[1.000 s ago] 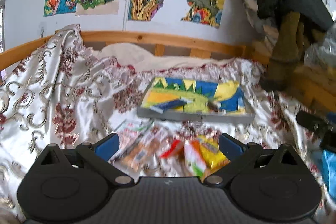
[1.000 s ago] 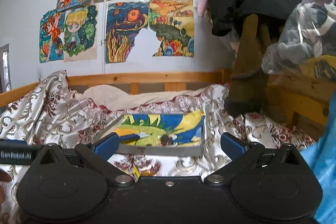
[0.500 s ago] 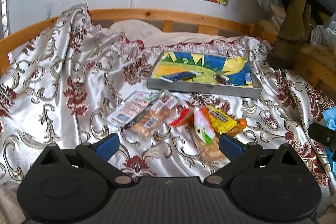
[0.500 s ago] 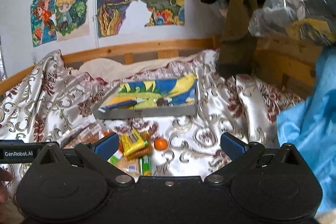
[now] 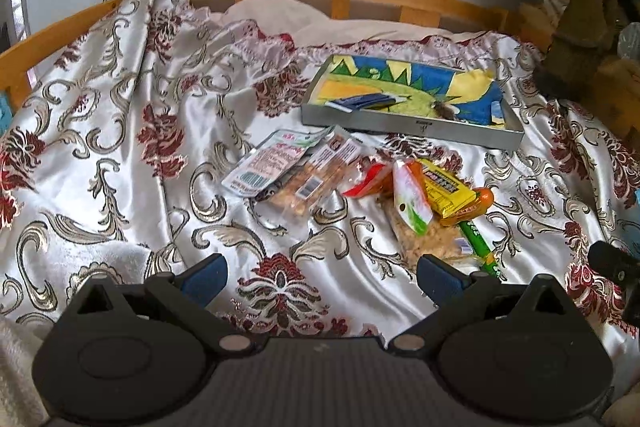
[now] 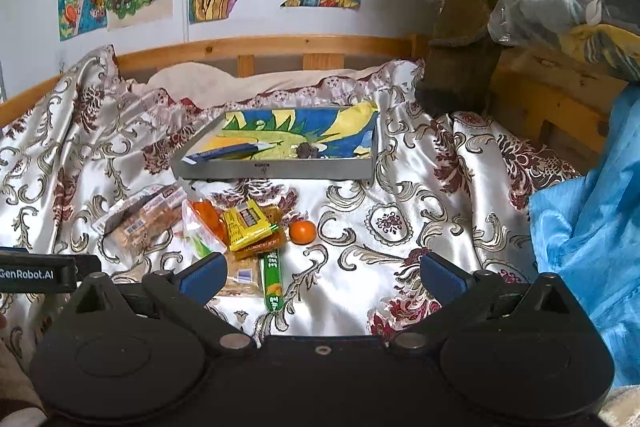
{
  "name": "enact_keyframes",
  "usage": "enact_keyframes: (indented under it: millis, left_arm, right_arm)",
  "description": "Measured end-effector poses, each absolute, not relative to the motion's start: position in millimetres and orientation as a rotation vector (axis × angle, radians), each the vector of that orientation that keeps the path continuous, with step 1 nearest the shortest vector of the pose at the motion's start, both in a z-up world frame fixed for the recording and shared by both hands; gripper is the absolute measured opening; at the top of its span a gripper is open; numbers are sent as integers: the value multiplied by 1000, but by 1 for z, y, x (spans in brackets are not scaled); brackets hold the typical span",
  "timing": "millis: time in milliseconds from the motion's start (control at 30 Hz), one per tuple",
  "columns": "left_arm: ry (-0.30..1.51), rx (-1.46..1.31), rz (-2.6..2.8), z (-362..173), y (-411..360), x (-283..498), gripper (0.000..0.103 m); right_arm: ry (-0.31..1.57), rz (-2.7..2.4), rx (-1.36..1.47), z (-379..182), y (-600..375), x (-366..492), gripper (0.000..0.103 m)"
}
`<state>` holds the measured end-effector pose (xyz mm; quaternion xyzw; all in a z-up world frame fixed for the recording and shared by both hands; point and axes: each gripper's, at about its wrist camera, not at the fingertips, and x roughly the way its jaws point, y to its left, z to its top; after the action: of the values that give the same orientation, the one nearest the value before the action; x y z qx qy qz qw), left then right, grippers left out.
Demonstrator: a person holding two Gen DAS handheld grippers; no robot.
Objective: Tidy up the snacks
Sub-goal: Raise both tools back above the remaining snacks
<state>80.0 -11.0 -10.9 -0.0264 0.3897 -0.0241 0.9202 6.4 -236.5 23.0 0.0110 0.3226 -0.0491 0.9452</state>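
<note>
Across the bed (image 5: 120,131), the left gripper (image 5: 320,277) gapes empty at lower centre, snacks (image 5: 360,183) lie mid-frame below the tray (image 5: 412,129), and the right gripper (image 6: 322,275), jaws apart, hangs near the orange (image 6: 303,231).
</note>
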Motion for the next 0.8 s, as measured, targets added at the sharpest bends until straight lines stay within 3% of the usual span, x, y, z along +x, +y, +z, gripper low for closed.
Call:
enact_keyframes:
  millis: [800]
  left_arm:
    - [1051, -58, -112, -31, -8, 125, 102]
  right_arm:
    - [858, 37, -114, -2, -207, 39, 102]
